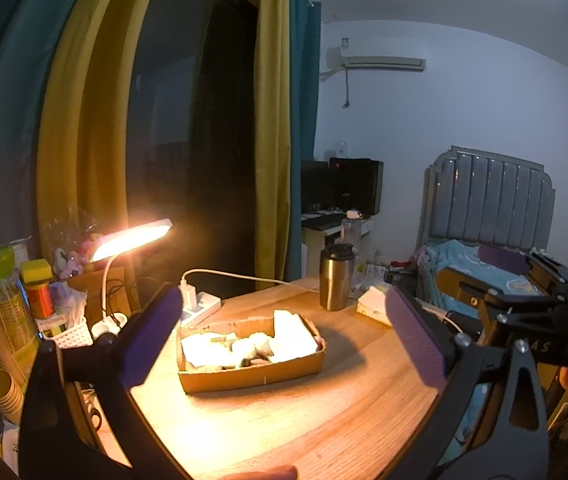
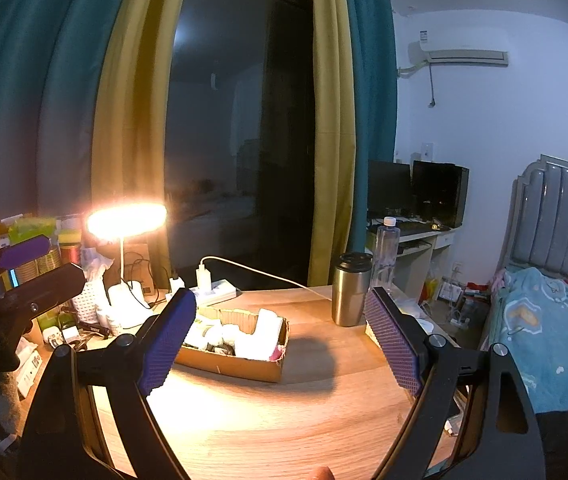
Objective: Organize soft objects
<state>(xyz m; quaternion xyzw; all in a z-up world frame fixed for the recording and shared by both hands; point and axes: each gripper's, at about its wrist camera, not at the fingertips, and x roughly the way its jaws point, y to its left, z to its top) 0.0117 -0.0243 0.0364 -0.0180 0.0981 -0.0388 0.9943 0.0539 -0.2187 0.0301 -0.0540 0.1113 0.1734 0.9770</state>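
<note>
A shallow cardboard box (image 1: 244,376) sits on the wooden table (image 1: 284,432), holding several white and grey soft items (image 1: 252,346); it also shows in the right wrist view (image 2: 240,362) with its soft items (image 2: 244,336). My left gripper (image 1: 284,316) is open and empty, held above the table in front of the box. My right gripper (image 2: 280,312) is open and empty, also in front of the box. The right gripper (image 1: 524,304) shows at the right edge of the left view; the left gripper (image 2: 24,272) shows at the left of the right view.
A lit desk lamp (image 1: 132,236) glares at the left. A steel tumbler (image 1: 336,276), a tissue pack (image 1: 376,300) and a power strip (image 1: 200,304) stand behind the box. Clutter (image 1: 16,304) crowds the left; a bed (image 2: 544,320) lies right.
</note>
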